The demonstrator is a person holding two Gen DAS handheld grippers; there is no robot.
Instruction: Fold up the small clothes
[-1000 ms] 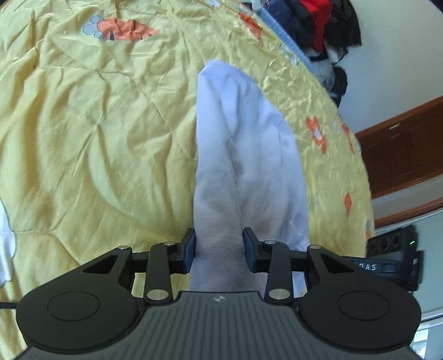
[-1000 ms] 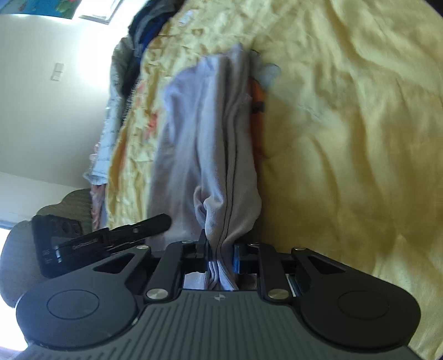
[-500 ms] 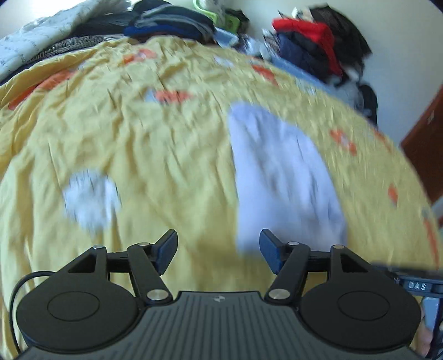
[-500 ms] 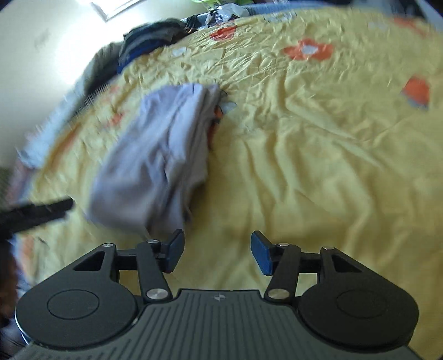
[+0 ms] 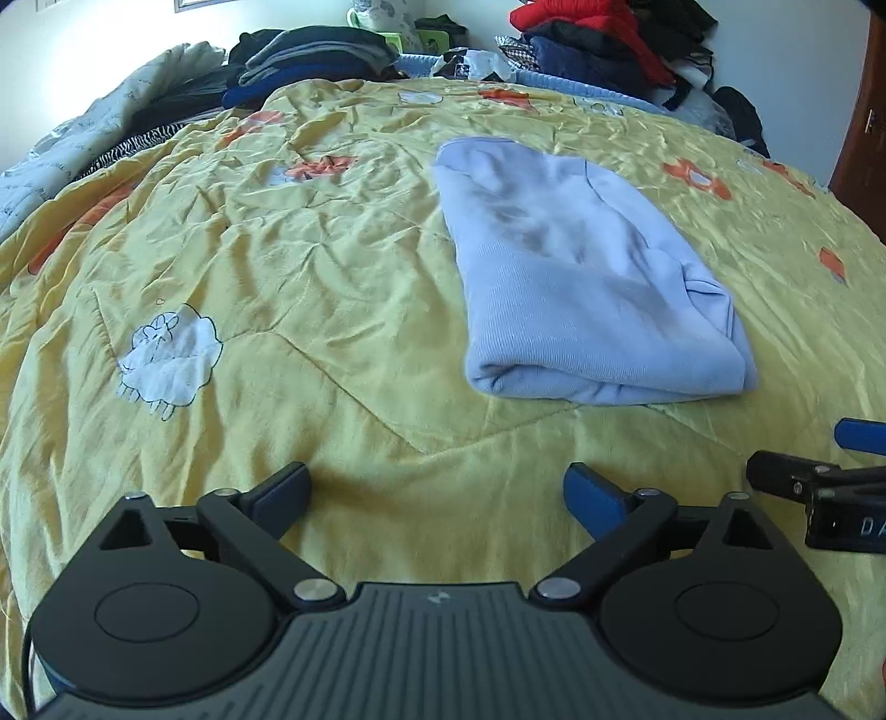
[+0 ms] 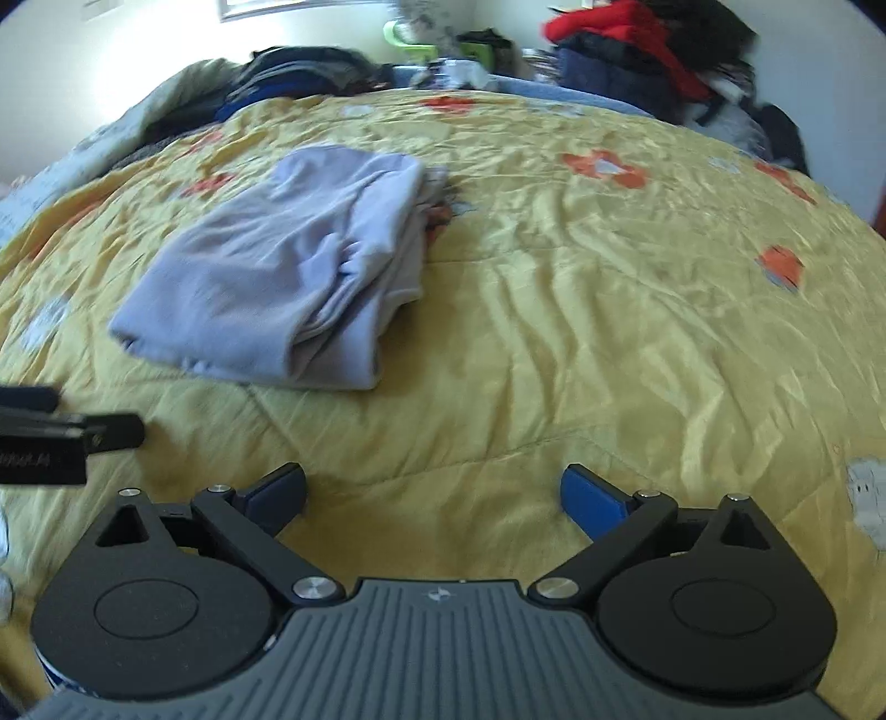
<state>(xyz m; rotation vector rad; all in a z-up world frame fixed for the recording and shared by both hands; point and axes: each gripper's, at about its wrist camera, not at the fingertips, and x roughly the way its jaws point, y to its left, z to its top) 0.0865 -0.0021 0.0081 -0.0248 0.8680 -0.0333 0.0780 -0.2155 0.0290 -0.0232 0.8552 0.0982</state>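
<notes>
Both my left gripper [image 5: 437, 487] and right gripper [image 6: 433, 487] hang spread wide, holding nothing. The folded pale-blue knit garment [image 5: 581, 277] lies on the yellow quilt [image 5: 332, 277], beyond them. It looks soft, light, floppy; I'd pinch the thick near folded edge

I see a bed covered by a wrinkled yellow quilt [image 5: 332, 288] printed with orange flowers and a white sheep [image 5: 169, 354]. Along its far edge lie piles of dark clothes [image 5: 310, 55] and a red and navy heap [image 5: 598, 39]. Behind them stands a pale wall [image 5: 111, 27], brightly lit at the left. A dark wooden door [image 5: 864, 127] shows at the right.
</notes>
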